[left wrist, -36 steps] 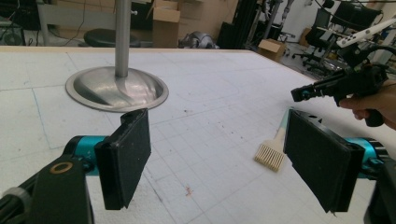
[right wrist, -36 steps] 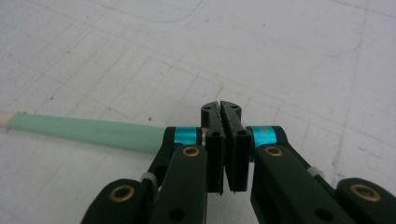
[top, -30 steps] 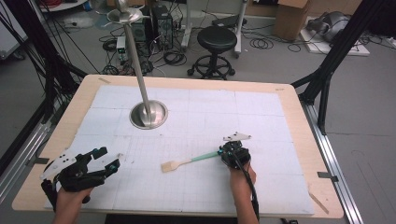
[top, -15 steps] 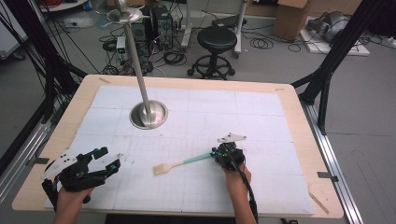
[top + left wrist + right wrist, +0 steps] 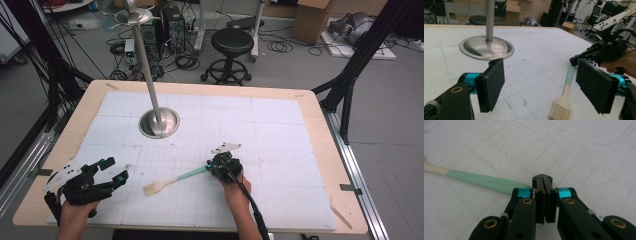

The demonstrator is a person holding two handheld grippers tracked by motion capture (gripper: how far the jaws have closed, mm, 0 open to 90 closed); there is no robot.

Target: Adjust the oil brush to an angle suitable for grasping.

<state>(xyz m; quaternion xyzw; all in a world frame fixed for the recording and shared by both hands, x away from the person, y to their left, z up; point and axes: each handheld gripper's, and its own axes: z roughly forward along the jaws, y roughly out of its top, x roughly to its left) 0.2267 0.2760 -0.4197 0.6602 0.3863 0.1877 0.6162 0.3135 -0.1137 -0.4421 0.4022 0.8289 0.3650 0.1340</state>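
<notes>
Where table ends — grey floor, stool.

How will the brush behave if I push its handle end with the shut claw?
Brush looks slim and light: likely slides easily on the table. Pushed at one end, it may swing round. Bristles look soft, probably bend.

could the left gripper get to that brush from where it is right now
Probably yes. The left gripper is open, and bare table lies between it and the brush's bristles; the shut right gripper sits at the handle end.
</notes>
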